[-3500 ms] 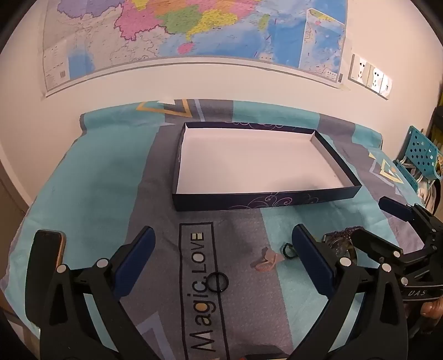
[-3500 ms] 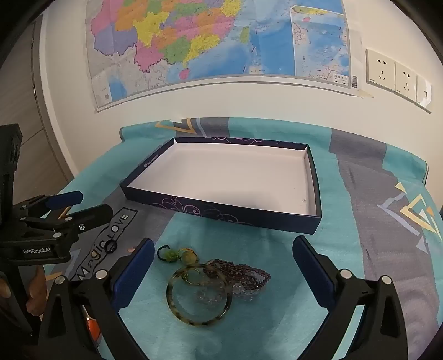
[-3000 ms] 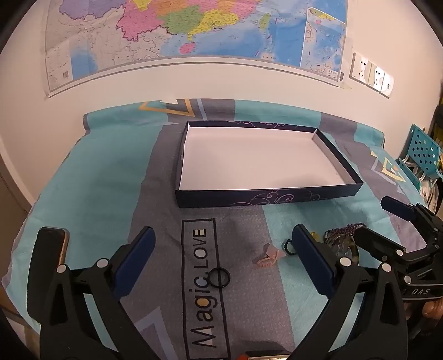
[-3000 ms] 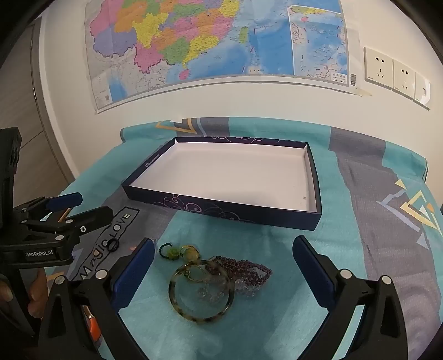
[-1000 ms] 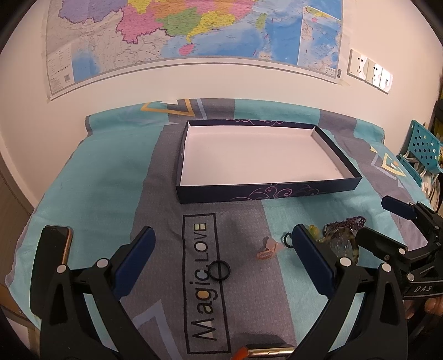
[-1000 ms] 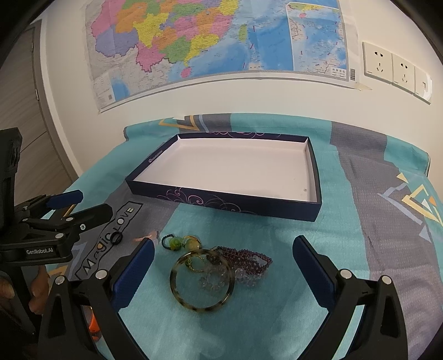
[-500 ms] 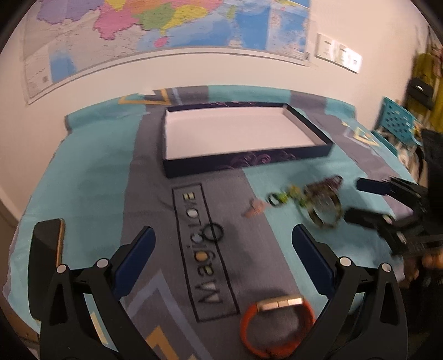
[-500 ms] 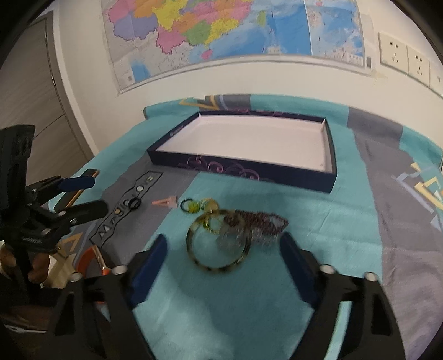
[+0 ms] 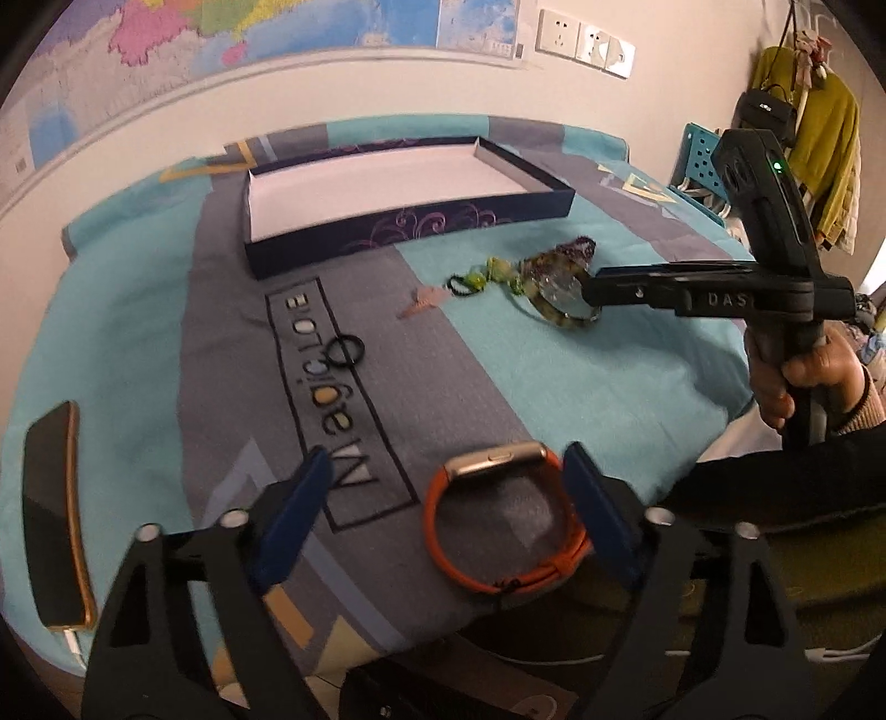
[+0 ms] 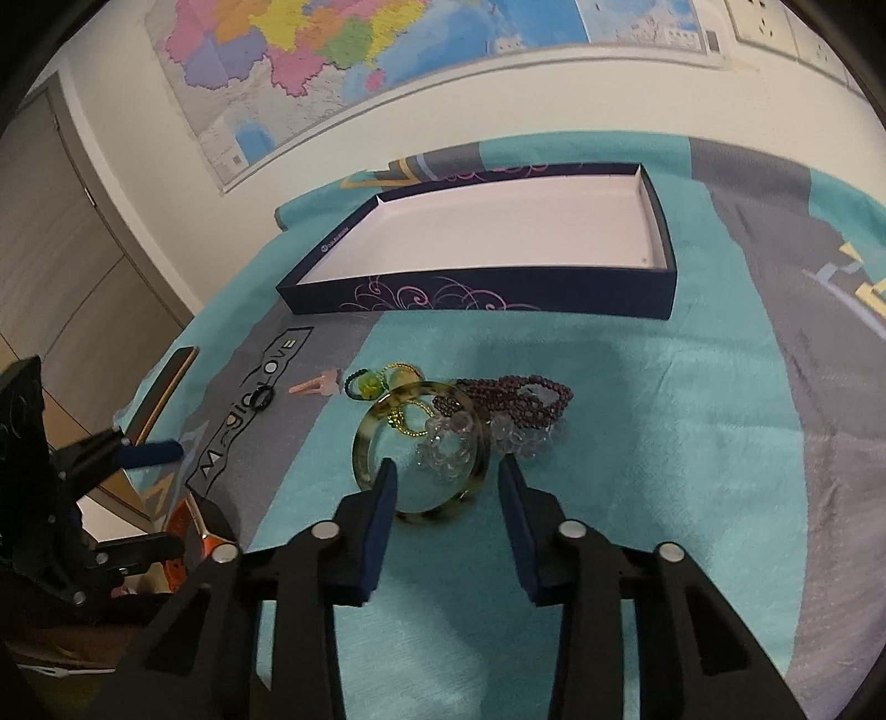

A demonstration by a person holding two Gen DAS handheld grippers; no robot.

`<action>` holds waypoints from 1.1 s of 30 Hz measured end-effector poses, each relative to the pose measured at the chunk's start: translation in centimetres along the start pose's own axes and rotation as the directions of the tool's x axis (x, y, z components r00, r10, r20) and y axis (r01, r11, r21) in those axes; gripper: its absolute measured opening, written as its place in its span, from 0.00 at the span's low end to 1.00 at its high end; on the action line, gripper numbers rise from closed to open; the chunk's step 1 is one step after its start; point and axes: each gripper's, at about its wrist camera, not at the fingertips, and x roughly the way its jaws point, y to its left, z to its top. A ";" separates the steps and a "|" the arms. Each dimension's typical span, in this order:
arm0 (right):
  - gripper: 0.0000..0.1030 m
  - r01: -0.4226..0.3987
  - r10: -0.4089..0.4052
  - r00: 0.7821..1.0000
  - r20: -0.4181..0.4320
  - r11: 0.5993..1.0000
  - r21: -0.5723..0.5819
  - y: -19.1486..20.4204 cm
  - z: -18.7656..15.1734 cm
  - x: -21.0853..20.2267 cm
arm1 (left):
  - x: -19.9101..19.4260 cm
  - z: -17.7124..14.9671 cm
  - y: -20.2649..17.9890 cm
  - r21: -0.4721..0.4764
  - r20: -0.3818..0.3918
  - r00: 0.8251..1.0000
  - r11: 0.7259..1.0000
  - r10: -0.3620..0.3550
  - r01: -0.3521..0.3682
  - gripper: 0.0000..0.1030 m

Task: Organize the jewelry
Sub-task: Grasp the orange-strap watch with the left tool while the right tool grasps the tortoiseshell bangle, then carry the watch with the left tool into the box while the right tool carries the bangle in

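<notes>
Left wrist view: the left gripper is spread, just closing, the orange watch band low-centre between its pads (unpinched). Right gripper, also narrowing, straddles the tortoiseshell bangle mid-frame, not gripping.

This is a room in a home, likely a bedroom or living space. A large coloured wall map hangs on the plain wall above a table draped in a teal and grey cloth printed "Magic LOVE". Wall sockets sit beside the map. Coats and a handbag hang in the corner, and wooden cabinet doors stand at the side.
</notes>
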 end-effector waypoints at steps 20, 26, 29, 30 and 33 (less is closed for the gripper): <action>0.09 -0.013 0.014 1.000 -0.028 0.999 0.031 -1.1 0.7 1.3 | 1.3 -0.1 0.7 -0.010 -0.058 0.996 0.998 -0.067 0.067 0.13; 0.06 -0.035 0.036 0.999 -0.010 0.999 0.020 -1.1 1.1 0.6 | 1.4 1.2 1.2 -0.046 -0.011 0.996 0.995 -0.086 0.085 0.12; 0.06 -0.045 0.045 0.999 0.007 0.999 0.016 -1.1 1.3 0.0 | 1.3 2.1 1.7 -0.060 0.016 0.995 0.993 -0.096 0.097 0.12; 0.06 -0.049 0.049 0.999 0.014 0.999 0.018 -1.1 1.5 -0.3 | 1.2 2.4 1.8 -0.064 0.022 0.995 0.993 -0.096 0.098 0.12; 0.06 -0.063 0.062 0.998 0.034 0.998 0.017 -1.0 2.0 -1.0 | 1.4 3.4 2.1 -0.069 0.040 0.996 0.994 -0.083 0.086 0.12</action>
